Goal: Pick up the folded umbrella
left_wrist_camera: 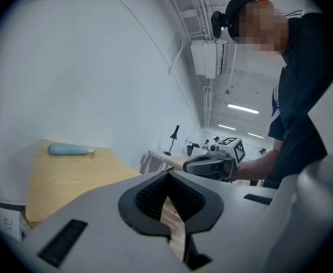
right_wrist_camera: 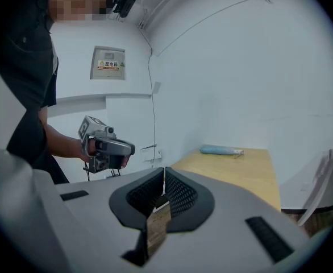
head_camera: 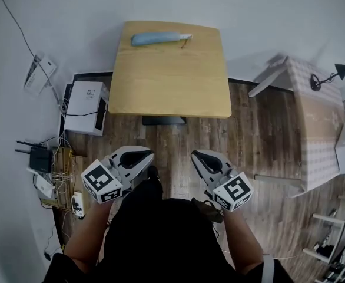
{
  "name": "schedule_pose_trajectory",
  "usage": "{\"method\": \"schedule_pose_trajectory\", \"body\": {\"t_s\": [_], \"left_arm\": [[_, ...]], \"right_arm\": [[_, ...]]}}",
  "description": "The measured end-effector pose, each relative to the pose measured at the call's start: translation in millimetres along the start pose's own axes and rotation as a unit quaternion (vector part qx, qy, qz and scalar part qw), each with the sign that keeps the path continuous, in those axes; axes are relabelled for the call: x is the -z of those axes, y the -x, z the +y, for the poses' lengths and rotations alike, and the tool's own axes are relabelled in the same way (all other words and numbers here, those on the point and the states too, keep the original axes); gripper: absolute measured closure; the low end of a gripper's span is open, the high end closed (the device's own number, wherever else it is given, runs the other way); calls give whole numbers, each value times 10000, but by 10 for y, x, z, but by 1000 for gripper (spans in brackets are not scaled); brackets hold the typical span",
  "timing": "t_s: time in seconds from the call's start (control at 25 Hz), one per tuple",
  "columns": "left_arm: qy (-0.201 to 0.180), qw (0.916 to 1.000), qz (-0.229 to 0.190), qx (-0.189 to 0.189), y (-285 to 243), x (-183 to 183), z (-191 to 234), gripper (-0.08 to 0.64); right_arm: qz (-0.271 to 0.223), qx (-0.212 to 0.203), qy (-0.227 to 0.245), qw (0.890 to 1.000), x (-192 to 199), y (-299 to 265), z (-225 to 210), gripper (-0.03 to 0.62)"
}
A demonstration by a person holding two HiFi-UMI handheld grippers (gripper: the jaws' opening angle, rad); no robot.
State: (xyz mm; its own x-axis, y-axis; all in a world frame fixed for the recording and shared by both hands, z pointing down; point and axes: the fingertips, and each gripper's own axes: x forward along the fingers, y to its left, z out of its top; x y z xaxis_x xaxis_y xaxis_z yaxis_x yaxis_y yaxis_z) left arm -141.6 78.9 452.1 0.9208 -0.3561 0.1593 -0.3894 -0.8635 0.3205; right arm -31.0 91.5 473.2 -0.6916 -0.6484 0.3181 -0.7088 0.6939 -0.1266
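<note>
The folded umbrella (head_camera: 156,38) is light blue and lies along the far edge of a square wooden table (head_camera: 172,87), close to the wall. It also shows far off in the left gripper view (left_wrist_camera: 69,149) and the right gripper view (right_wrist_camera: 220,150). My left gripper (head_camera: 146,156) and right gripper (head_camera: 196,156) hang side by side over the wooden floor, well short of the table's near edge. Both point toward the table. Each has its jaws closed tip to tip with nothing between them (left_wrist_camera: 167,173) (right_wrist_camera: 164,169).
A white box (head_camera: 85,106) stands on the floor left of the table, with a router and tangled cables (head_camera: 43,161) nearer me. To the right is a cloth-covered table (head_camera: 319,122) with a black desk lamp (head_camera: 336,72). A white wall runs behind the wooden table.
</note>
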Motion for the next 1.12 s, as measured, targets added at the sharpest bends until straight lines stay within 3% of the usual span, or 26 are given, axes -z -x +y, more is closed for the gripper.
{"method": "schedule_pose_trajectory", "body": {"t_s": [0.24, 0.56, 0.96, 1.12], "left_arm": [[179, 9998, 22, 89, -19, 6, 459, 548], [253, 9997, -44, 13, -354, -22, 770, 548], [88, 9975, 55, -692, -936, -343, 1148, 548], [-25, 9939, -37, -1099, -1160, -647, 1318, 549]], "right_arm": [[-61, 193, 106, 9997, -271, -376, -313, 572], [-87, 541, 116, 9984, -388, -424, -1066, 572], [-440, -105, 90, 9989, -558, -732, -1912, 571], [-707, -358, 113, 9968, -799, -784, -2321, 572]]}}
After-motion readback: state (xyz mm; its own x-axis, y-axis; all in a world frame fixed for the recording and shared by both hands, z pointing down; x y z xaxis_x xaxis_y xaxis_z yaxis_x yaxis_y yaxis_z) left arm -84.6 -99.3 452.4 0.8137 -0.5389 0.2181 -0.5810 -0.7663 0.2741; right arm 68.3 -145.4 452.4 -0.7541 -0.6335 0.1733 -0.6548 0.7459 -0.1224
